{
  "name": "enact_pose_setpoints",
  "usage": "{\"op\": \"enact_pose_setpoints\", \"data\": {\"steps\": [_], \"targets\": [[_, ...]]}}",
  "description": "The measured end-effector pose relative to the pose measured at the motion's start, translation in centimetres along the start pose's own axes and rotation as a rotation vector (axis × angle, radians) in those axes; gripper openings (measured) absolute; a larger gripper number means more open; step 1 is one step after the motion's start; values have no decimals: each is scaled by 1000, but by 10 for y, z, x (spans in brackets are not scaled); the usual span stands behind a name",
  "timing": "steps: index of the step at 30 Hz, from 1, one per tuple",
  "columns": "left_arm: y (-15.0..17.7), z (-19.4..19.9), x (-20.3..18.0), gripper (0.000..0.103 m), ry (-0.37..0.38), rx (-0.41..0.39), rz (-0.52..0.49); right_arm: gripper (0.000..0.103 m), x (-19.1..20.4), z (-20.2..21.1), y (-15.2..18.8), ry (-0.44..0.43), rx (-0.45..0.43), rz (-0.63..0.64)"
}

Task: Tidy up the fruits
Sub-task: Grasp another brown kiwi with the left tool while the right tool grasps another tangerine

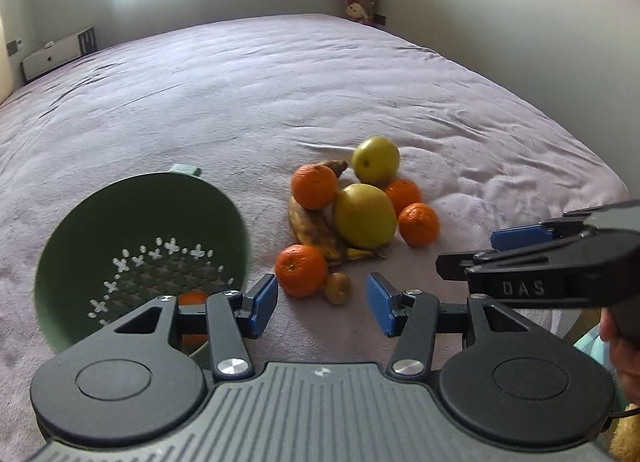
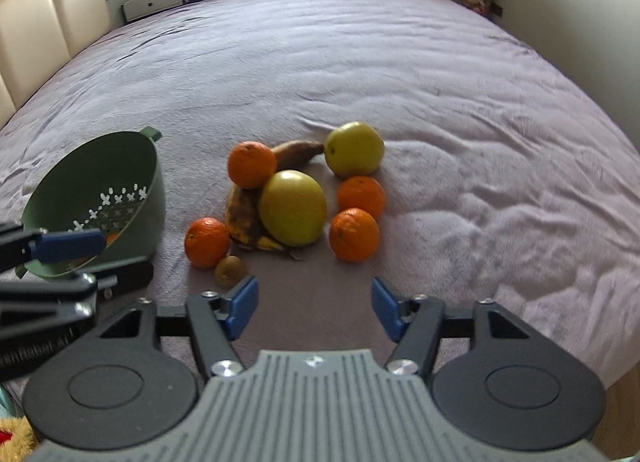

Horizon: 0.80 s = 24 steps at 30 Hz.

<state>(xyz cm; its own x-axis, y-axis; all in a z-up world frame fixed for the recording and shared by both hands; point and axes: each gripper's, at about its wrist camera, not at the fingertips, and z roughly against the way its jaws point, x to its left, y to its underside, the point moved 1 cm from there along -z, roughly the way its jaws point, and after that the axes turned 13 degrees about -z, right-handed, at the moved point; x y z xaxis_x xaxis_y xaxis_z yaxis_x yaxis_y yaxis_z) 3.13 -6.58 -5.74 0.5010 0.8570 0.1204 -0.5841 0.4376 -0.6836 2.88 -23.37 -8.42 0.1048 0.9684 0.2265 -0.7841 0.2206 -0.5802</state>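
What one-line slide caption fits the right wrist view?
Open right hand-held gripper faces a fruit pile beside a tilted green plastic colander on a mauve bedspread.

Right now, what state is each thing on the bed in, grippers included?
Green colander: tilted on the bed, one orange inside.
Fruit pile: loose on the bed, outside the colander.
Kiwi: alone by the pile's near edge.
Left gripper: open, empty.
Right gripper: open, empty.
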Motion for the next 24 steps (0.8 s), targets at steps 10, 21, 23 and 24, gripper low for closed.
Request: {"op": "enact_pose_setpoints", "data": {"steps": [10, 21, 23, 24], "targets": [[5, -33, -10, 51, 18, -7, 37, 46, -5, -28, -2, -8, 52, -17], [13, -72, -9, 50, 35, 39, 89, 45, -16, -54, -16, 4, 35, -48], [14, -78, -11, 48, 39, 47, 89, 45, -17, -58, -18, 13, 26, -44], [15, -80, -11, 47, 41, 53, 91, 45, -17, -59, -18, 16, 19, -39]]}}
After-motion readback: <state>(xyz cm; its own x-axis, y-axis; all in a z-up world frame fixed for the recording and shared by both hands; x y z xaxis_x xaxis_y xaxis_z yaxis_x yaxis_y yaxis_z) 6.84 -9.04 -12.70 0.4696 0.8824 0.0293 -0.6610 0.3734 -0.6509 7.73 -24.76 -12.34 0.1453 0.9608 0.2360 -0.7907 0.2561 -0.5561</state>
